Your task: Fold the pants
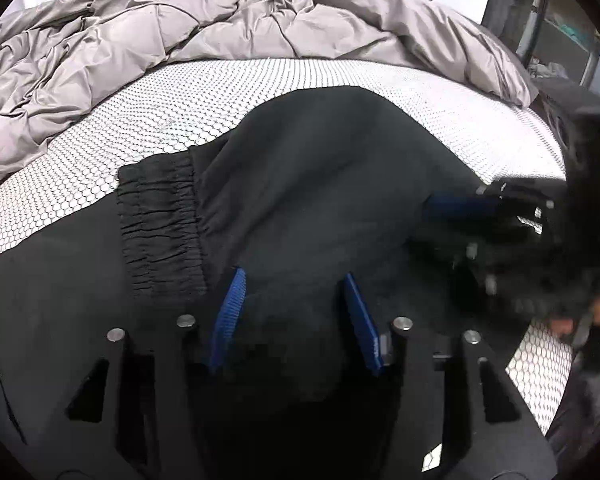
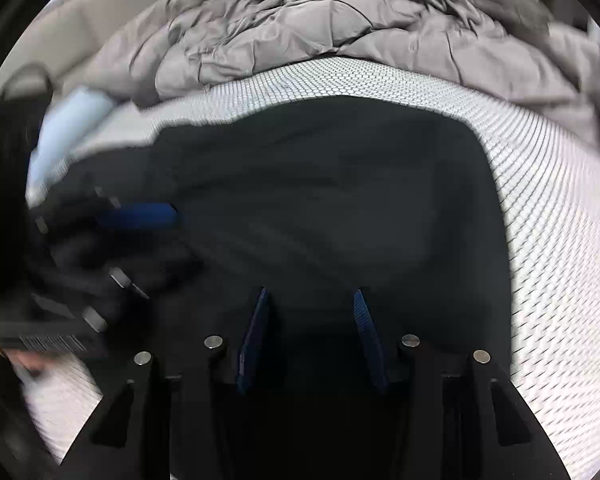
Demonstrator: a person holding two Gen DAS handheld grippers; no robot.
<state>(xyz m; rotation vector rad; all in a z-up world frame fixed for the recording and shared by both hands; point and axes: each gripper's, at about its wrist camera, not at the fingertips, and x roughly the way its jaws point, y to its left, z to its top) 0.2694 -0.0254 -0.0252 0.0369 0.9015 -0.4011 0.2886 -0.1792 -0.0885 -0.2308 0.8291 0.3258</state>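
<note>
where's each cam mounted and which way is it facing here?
Left wrist: on the left tongs, looking down along them at black pants on the mattress; right tongs show at right.
Right wrist: on the right tongs, same downward look; left tongs show at left.
Shared: pants, mattress, grey duvet.

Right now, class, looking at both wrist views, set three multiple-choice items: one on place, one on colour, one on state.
1. Where do the black pants lie?
A. on the white patterned mattress
B. on a wooden floor
C. in a basket

2. What colour are the pads on the left gripper fingers?
A. red
B. blue
C. yellow

3. How is the grey duvet?
A. rolled up tight
B. neatly folded
C. crumpled in a heap

Answers: 1 A, honeycomb-patterned fabric shows around the pants; 2 B, ribbed blue strips line both fingers; 3 C, creases run everywhere behind the pants.
</note>
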